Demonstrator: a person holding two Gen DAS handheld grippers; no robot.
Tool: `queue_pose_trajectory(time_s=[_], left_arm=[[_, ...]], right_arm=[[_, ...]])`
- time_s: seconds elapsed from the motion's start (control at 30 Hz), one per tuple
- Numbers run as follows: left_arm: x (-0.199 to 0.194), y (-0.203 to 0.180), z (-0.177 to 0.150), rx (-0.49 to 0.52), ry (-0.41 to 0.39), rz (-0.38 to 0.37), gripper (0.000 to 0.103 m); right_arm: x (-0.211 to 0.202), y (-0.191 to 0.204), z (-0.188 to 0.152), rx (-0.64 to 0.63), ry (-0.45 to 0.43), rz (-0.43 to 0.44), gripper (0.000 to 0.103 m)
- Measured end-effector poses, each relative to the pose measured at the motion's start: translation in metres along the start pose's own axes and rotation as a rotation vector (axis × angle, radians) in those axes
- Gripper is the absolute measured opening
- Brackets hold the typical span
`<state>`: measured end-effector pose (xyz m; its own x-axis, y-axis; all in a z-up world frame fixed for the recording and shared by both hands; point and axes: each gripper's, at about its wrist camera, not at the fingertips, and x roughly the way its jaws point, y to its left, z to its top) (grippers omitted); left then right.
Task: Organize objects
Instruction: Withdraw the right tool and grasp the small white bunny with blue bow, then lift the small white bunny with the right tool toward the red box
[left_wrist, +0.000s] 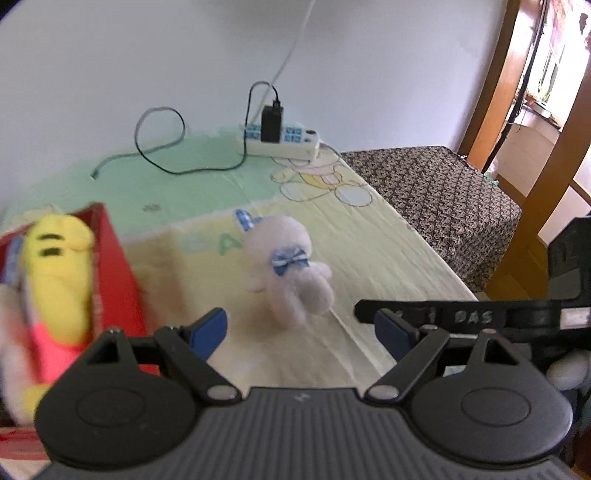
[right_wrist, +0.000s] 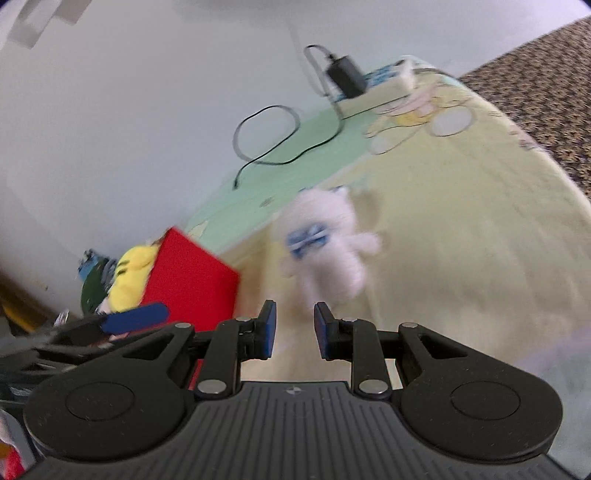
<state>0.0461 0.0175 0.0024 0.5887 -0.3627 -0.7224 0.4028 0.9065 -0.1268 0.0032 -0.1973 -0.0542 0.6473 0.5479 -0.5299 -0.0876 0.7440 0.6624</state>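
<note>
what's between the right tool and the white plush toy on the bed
Nothing: only bare yellow sheet lies between the right tool and the white plush toy, as the right wrist view shows.

My left gripper (left_wrist: 301, 332) tilts steeply downward, its blue-padded jaws spread wide with nothing between them. My right gripper (right_wrist: 294, 325) points down at a shallower angle, rolled to one side, its jaws set narrow with a clear gap, holding nothing.

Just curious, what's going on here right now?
Left gripper open, right gripper narrowly open, both empty. White plush toy on bed, beside red box. Nothing in the way.
</note>
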Motion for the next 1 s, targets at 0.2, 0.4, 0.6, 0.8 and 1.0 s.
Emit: queue_pose_trajectory(time_s=[0.2, 0.4, 0.6, 0.8, 1.0], left_arm=[[0.048, 0.010, 0.013, -0.067, 0.047, -0.010, 0.087], [0.091, 0.020, 0.020, -0.093, 0.119, 0.008, 0.075], [0.109, 0.027, 0.026, -0.127, 0.141, 0.014, 0.074], [0.128, 0.035, 0.030, -0.148, 0.178, 0.000, 0.071], [0.135, 0.047, 0.033, -0.189, 0.173, -0.024, 0.074]], right_arm=[[0.010, -0.016, 0.025, 0.033, -0.010, 0.005, 0.031], [0.039, -0.027, 0.043, 0.086, 0.018, 0.028, 0.036], [0.068, -0.036, 0.054, 0.117, 0.040, 0.041, 0.042], [0.097, -0.045, 0.060, 0.133, 0.073, 0.050, 0.045], [0.117, -0.050, 0.061, 0.153, 0.088, 0.109, 0.048]])
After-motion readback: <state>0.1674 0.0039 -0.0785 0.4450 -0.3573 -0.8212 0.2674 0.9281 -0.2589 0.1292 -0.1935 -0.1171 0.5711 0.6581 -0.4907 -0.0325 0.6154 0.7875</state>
